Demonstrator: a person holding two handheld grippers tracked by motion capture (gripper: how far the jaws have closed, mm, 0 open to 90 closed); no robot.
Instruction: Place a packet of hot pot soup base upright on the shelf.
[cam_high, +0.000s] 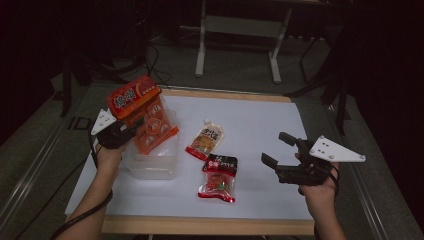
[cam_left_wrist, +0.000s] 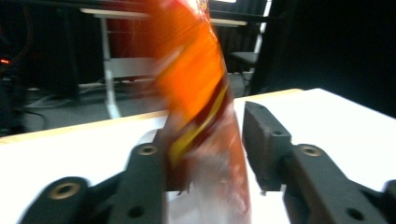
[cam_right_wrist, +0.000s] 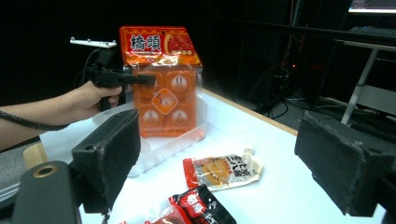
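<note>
An orange packet (cam_high: 142, 112) with several round cups inside stands tilted, its lower end in a clear plastic container (cam_high: 152, 167) at the table's left. My left gripper (cam_high: 131, 131) is at the packet's left side. In the left gripper view the blurred packet (cam_left_wrist: 201, 93) is between the jaws of that gripper (cam_left_wrist: 205, 140), with a narrow gap at the right pad (cam_left_wrist: 261, 140). My right gripper (cam_high: 276, 149) hovers open over the table's right part, nothing between its pads (cam_right_wrist: 112, 149). From there I see the packet (cam_right_wrist: 163, 79) and the container (cam_right_wrist: 187, 140).
A white and orange spout pouch (cam_high: 205, 140) lies mid-table, with a red and black snack packet (cam_high: 219, 177) just in front of it. The white sheet (cam_high: 260, 115) covers a wood-edged table. A metal desk frame (cam_high: 235, 40) stands on the floor beyond.
</note>
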